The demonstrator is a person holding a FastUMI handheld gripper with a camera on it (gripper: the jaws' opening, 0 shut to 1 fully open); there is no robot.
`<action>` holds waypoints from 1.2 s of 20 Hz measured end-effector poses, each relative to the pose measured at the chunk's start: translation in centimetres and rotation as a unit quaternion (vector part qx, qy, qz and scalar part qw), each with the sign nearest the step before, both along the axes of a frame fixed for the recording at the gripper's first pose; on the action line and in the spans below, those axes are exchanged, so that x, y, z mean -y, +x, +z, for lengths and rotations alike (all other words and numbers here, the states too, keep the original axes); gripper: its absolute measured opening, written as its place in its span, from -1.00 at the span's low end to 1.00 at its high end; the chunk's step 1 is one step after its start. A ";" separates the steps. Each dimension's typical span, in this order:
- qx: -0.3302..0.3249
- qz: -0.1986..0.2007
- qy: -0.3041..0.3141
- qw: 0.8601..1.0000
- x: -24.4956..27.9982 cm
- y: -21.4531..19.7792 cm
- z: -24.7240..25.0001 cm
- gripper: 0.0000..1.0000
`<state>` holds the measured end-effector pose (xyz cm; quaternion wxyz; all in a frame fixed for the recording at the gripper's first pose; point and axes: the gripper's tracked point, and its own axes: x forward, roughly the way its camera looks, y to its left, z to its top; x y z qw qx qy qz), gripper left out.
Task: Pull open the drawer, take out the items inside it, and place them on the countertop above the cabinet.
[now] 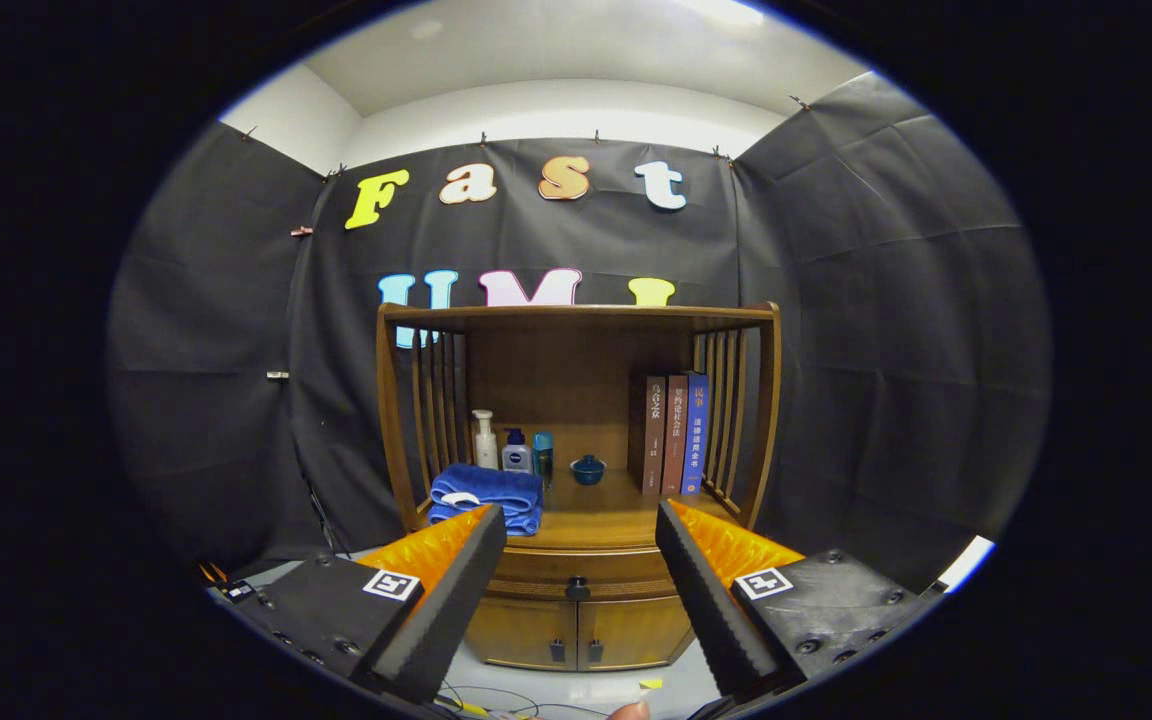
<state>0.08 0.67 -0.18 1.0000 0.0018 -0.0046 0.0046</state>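
Hand-held gripper [581,525] fingers apart, well short of closed drawer [576,572].

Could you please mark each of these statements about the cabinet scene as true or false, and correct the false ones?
1. The drawer is already pulled open. False: it sits flush with the cabinet front, its knob untouched.
2. The claw is open, with the knob in the gap between its fingers. True.
3. A folded blue towel lies on the countertop, left of the small blue bowl. True.
4. The books lie flat in a stack. False: they stand upright at the right side of the shelf.
5. The claw is holding a bottle. False: it holds nothing; the bottles stand behind the towel.
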 end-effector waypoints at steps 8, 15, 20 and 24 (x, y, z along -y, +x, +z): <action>0.034 0.011 -0.027 0.999 -1.4 4.6 -2.5 0.97; 0.046 0.017 -0.035 0.998 -2.6 11.1 -9.0 0.97; 0.004 -0.011 -0.019 1.000 -1.5 15.8 -16.7 0.97; -0.029 -0.018 0.003 0.999 -0.1 18.3 -23.0 0.97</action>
